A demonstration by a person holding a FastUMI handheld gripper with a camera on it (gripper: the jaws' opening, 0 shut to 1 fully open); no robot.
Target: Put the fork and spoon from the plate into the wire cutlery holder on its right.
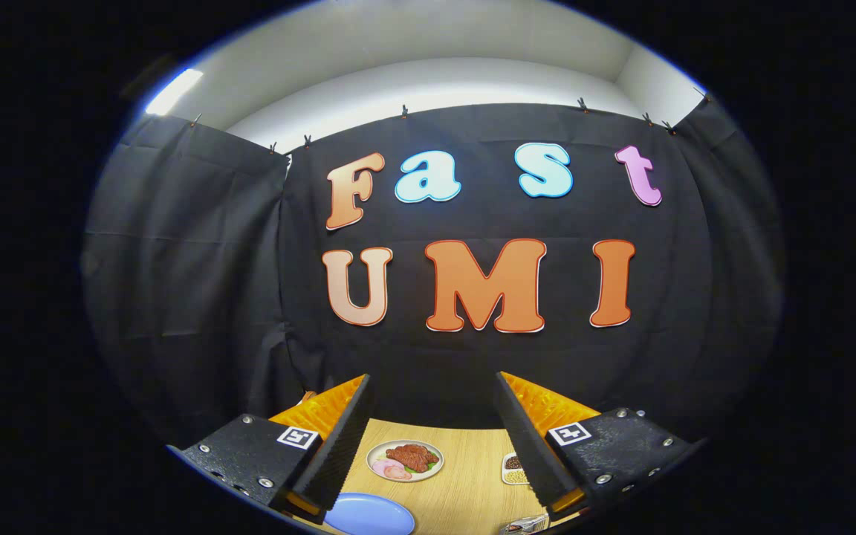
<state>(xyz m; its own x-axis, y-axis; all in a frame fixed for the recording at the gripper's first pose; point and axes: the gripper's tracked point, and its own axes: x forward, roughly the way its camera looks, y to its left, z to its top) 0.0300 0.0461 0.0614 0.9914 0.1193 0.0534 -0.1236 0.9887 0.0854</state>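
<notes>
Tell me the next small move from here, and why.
Probably tilt the gripper down toward the blue plate near the left finger. The fingers are open on nothing and aimed across the table; I cannot see fork, spoon or holder yet.

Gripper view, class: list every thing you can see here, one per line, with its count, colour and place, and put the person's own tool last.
Table: one, light wood, under the gripper.
Plate of food: one, white with red-brown and pink food, beyond the fingers, between them.
Blue plate: one, blue, near the left finger, partly hidden.
Small dish: one, white with dark and pale contents, beside the right finger.
Metallic item: one, too cut off to identify.
Gripper: one, open, holding nothing.
</notes>
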